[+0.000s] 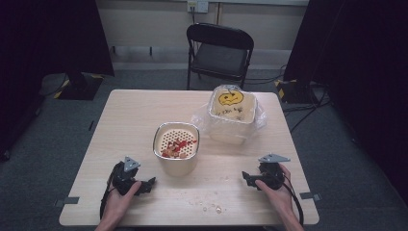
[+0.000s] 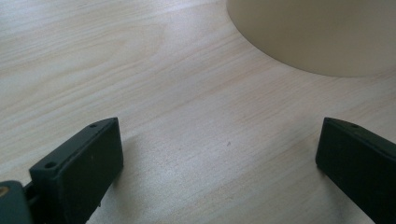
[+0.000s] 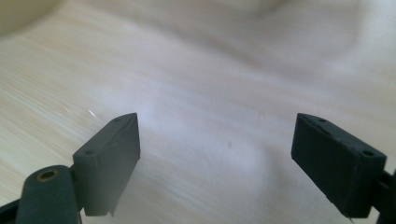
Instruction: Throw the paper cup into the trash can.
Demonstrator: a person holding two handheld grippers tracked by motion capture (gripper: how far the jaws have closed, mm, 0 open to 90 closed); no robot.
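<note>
- Your left gripper (image 1: 150, 182) rests on the table (image 1: 130, 110) just left of the pot (image 1: 176, 147), jaws spread wide with bare wood between them.
- Your right gripper (image 1: 245, 177) sits well right of the pot, jaws likewise spread and holding nothing.
- Both your hands (image 1: 120, 201) come in from the near edge, each gripping its tool.
- Crumbs (image 1: 211, 206) lie scattered in front of the pot, between your grippers.
- Inside the pot, a perforated insert holds red and brown scraps (image 1: 177, 147).
- Behind and right of the pot stands a bag-lined bin (image 1: 232, 111) with a yellow pumpkin face.
- Past the bin, off the table, stands a black chair (image 1: 220, 54).
</note>
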